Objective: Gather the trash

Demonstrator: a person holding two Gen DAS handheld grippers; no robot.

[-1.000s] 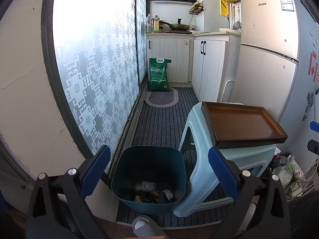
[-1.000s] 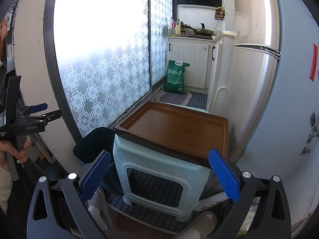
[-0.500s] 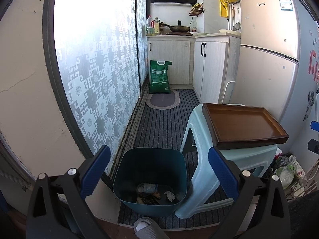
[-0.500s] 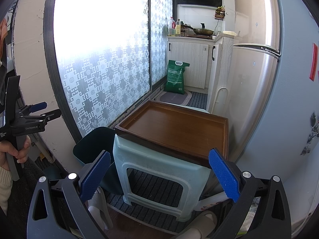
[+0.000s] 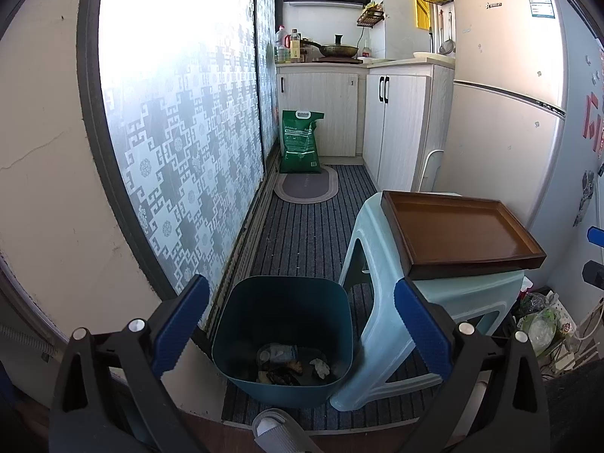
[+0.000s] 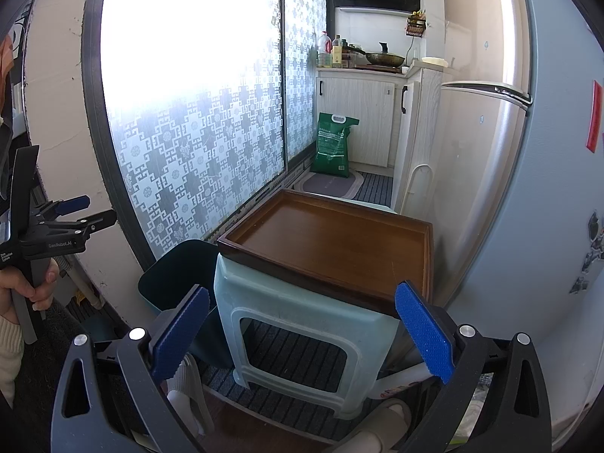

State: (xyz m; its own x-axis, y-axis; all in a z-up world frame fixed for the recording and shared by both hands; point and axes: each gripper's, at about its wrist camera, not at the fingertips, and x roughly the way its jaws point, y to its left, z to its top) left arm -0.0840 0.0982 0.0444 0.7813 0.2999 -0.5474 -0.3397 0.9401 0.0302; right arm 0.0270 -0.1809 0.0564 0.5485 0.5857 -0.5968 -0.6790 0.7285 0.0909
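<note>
judging by the bare tray [image 6: 332, 241] on the stool [image 6: 302, 313], the trash [image 5: 290, 364] lies in the bin [image 5: 283, 339] at the stool's left edge. both the left gripper [image 5: 298, 326] and right gripper [image 6: 300, 334] gape wide, empty; keep them apart and pull back slowly.

- Striped floor mat [image 5: 302, 234] before me: carries teal bin [image 5: 283, 339], pale stool [image 6: 302, 321], green sack [image 5: 300, 143].
- Stool: bears brown tray [image 6: 332, 241].
</note>
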